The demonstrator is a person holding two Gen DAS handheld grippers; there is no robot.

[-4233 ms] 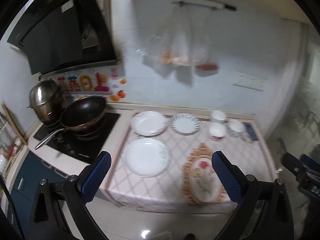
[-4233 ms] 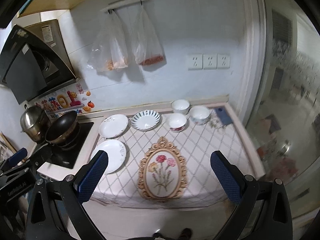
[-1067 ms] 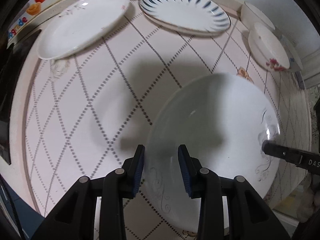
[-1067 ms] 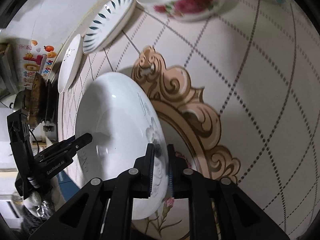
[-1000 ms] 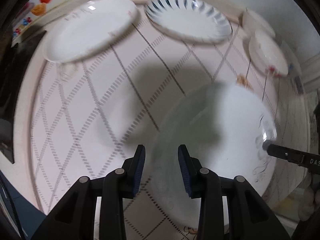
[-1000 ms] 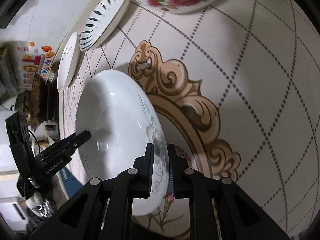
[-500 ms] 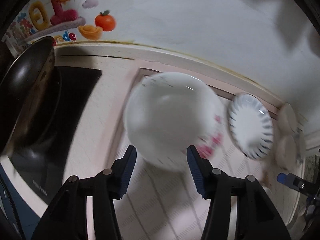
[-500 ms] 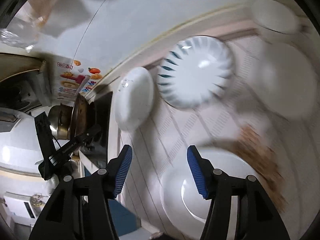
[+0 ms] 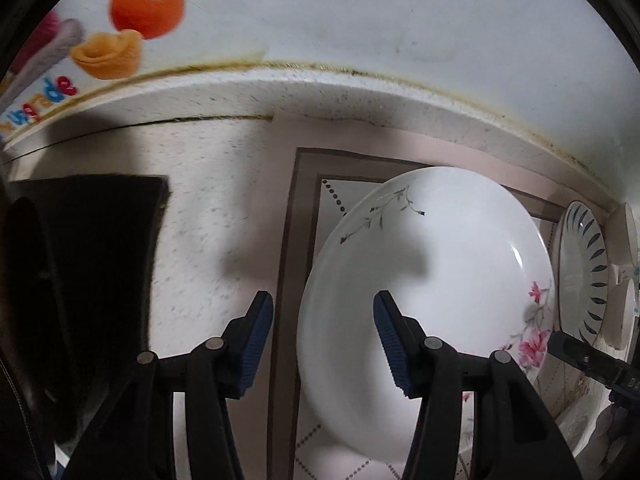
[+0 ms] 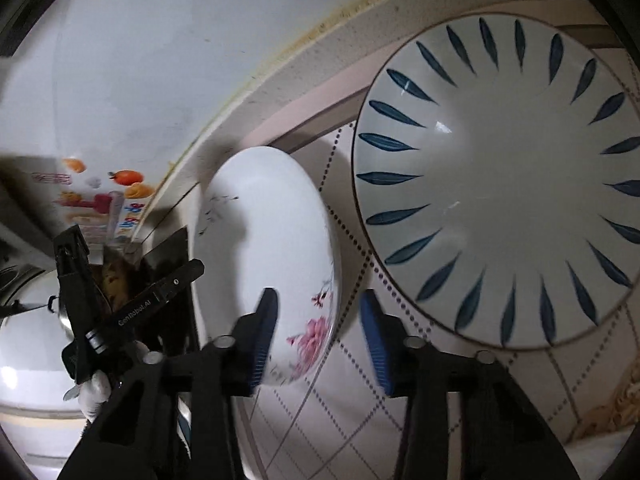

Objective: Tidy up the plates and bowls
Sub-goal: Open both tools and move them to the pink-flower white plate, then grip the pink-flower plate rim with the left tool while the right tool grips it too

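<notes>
The white plate with pink flowers (image 9: 432,300) lies on the checked cloth (image 10: 320,420) near the back wall (image 9: 360,12), its face turned up. Round, it has no long axis. Its pink blossoms sit on the rim toward the striped plate (image 10: 496,184), its grey twig on the rim toward the wall.

Left gripper (image 9: 323,344): fingers spread wide, holding nothing. The near left rim of the white plate lies in the gap between them, one pad over the cloth's border, the other over the plate's face. Contact cannot be confirmed.

Right gripper (image 10: 320,336): fingers likewise wide apart and empty, straddling the blossom rim of the white plate.

The striped plate lies flat just beside the white plate, a strip of cloth showing between them. The black stove (image 9: 92,280) lies on the white plate's other side, past bare counter (image 9: 216,200).
</notes>
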